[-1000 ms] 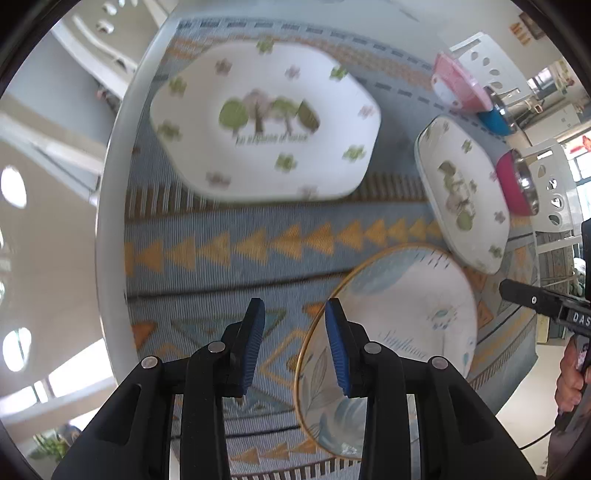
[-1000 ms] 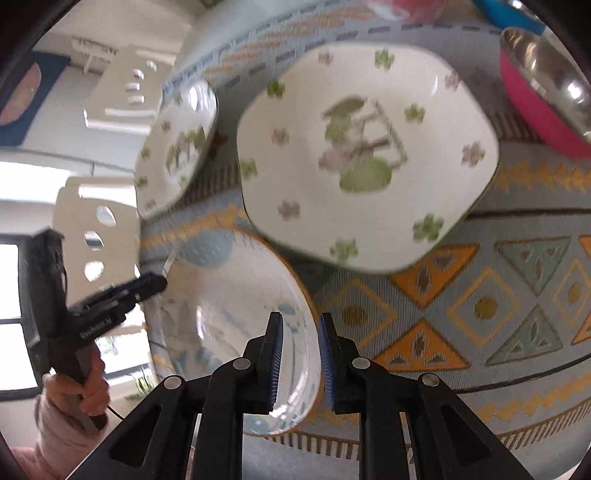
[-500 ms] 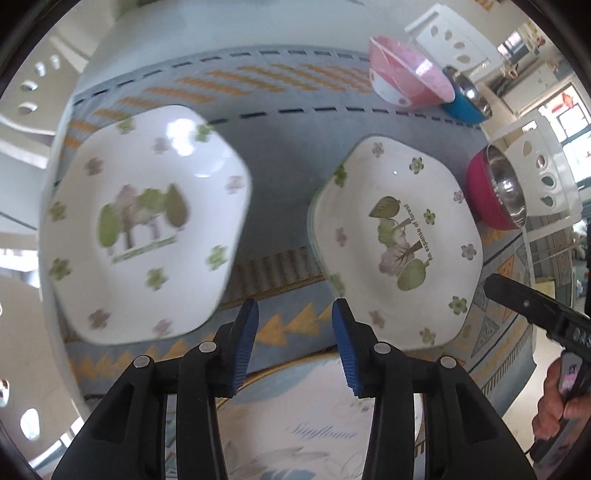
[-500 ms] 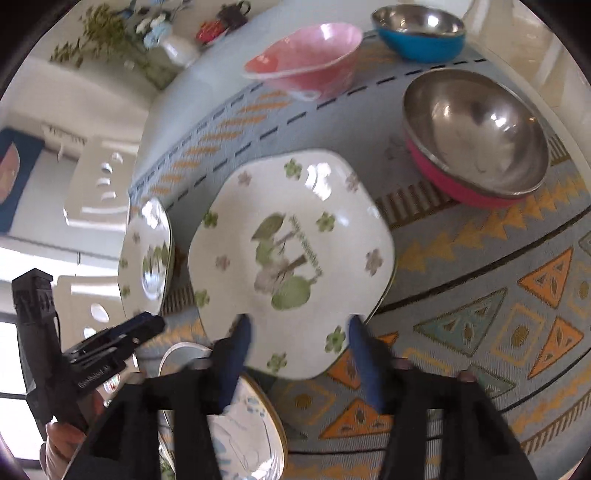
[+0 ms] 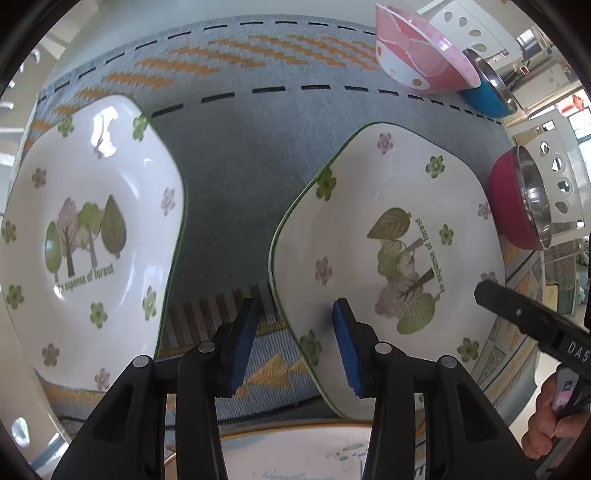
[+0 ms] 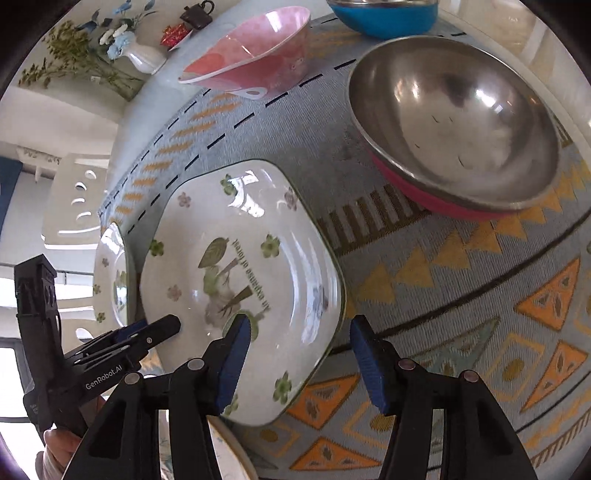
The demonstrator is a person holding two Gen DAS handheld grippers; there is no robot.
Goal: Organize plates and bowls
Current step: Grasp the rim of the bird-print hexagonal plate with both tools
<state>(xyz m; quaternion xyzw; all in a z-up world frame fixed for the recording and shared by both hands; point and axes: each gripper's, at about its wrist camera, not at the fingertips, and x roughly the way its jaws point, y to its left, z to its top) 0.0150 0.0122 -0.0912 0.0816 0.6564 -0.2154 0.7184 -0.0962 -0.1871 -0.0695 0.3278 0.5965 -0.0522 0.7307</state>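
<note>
A white hexagonal plate with a tree print (image 5: 388,258) (image 6: 240,280) lies on the patterned cloth. My left gripper (image 5: 295,343) is open and straddles the plate's near left rim, one pad over the plate and one over the cloth. My right gripper (image 6: 301,362) is open astride the same plate's near right rim. Neither pair of pads presses on the rim. A second tree-print plate (image 5: 85,236) (image 6: 110,280) lies further left. A round gold-rimmed plate (image 5: 295,454) (image 6: 221,458) sits at the near edge under the grippers.
A pink bowl (image 6: 251,55), a blue bowl (image 6: 384,14) and a steel bowl with a red outside (image 6: 454,129) stand beyond the plates. A flower vase (image 6: 140,59) is at the far corner. White chairs (image 5: 554,166) ring the table.
Both grippers left the round gold-rimmed plate and moved forward to the tree-print plate. The right gripper opened from shut; the left one widened a little.
</note>
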